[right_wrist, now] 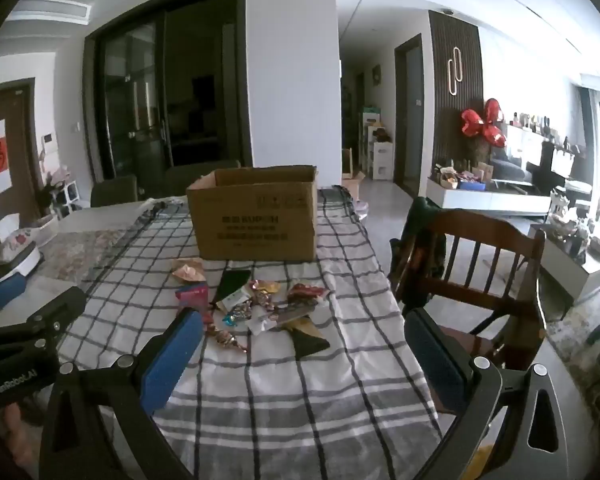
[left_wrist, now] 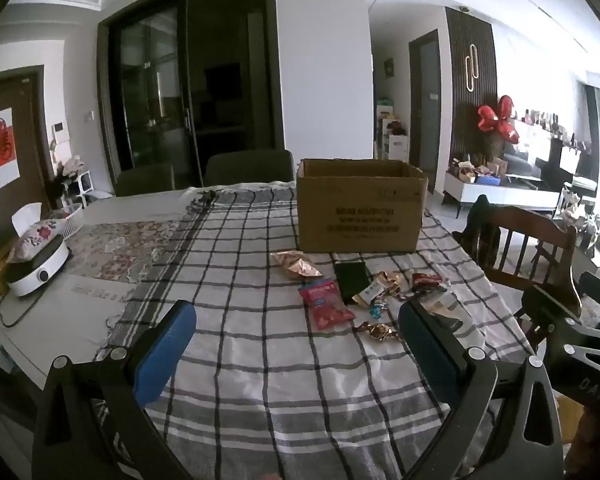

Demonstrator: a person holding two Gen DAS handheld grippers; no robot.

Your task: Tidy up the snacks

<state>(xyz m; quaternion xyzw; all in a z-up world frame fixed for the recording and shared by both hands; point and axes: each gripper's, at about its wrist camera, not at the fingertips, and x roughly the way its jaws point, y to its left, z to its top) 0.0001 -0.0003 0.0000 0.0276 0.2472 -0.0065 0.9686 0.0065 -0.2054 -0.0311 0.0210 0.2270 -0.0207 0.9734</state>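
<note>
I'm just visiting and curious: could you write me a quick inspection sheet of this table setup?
Surface: table under a checked cloth.
Job's things: snack packets scattered loose; open cardboard box upright behind them.
Clutter: white cooker with a floral cushion on top, far left.
Grippers: left gripper and right gripper both open, empty, above the cloth.
Cables: dark cord from the cooker.
Surroundings: wooden chair at right; red balloons beyond.

Bare checked cloth (left_wrist: 284,380) up front; snack pile (right_wrist: 260,304) then cardboard box (left_wrist: 360,212) block farther, chair (right_wrist: 480,272) crowds right.
</note>
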